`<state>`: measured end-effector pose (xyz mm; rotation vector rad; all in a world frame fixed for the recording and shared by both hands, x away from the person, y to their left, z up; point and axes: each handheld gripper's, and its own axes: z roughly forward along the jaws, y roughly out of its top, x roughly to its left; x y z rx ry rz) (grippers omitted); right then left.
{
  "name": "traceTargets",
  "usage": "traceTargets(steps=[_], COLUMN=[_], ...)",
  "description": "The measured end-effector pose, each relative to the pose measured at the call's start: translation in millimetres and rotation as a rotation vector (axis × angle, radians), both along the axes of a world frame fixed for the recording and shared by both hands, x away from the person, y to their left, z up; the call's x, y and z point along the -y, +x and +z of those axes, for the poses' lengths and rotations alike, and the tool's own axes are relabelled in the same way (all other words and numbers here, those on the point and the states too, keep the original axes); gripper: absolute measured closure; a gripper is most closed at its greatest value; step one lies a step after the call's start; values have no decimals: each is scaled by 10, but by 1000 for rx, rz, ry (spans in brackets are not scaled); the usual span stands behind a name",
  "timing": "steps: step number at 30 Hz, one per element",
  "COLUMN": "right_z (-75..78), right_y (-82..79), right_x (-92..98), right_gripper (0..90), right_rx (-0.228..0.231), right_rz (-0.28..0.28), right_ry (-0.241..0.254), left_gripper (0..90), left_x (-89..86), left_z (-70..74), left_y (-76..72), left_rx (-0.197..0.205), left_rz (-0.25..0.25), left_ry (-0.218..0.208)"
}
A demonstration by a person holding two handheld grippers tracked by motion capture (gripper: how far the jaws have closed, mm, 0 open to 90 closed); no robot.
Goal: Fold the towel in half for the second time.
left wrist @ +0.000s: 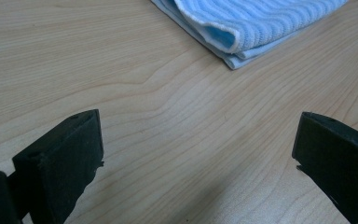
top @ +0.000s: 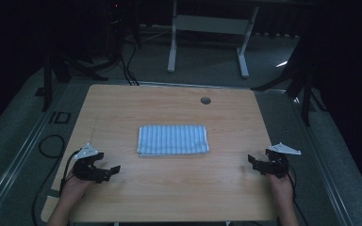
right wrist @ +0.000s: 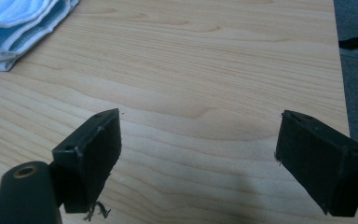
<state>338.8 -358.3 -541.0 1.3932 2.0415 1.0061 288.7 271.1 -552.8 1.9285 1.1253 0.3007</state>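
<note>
On the left side of the wooden table (top: 122, 103), near its front edge, the left gripper (top: 109, 170) is held in the person's left hand (top: 73, 188), with a grey three-cornered plate on top and a dark cable trailing off the table's left edge. Its jaws stand wide apart and hold nothing; in the left gripper view (left wrist: 198, 154) bare wood grain lies between them, and the folded cloth's near corner appears ahead, well apart from both jaws.

At the centre of the table lies the folded cloth (top: 173, 140), a light blue, ribbed towel folded into a flat rectangle with its long sides running across the table. It rests about midway between the two grippers and somewhat farther from the person than either. In the left gripper view the cloth (left wrist: 256, 23) shows several stacked layers at its folded edge; in the right gripper view the cloth (right wrist: 14, 28) occupies the upper left corner, layered edges likewise visible. Beyond the cloth, near the far edge, a round cable hole (top: 205, 100) is set into the tabletop.

On the right side, near the front corner, the right gripper (top: 254, 162) is held in the person's right hand (top: 280, 186). Its jaws are also spread wide and empty; the right gripper view (right wrist: 198, 149) shows bare wood between them, with the table's edge and grey floor (right wrist: 356, 74) at the right.
</note>
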Motion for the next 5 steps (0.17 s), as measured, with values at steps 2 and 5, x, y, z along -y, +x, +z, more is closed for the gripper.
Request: traceTargets(steps=[2, 5], right_z=[-3, -5], right_y=[1, 1], right_x=[-3, -4], right_gripper=[139, 138], right_rx=[-2, -2], right_rz=[1, 1], right_ry=[-5, -10], left_gripper=[17, 17], left_x=[1, -4], left_z=[-1, -1], left_y=[-2, -4], left_rx=[-2, 0], left_rz=[2, 0], left_ry=[-1, -1])
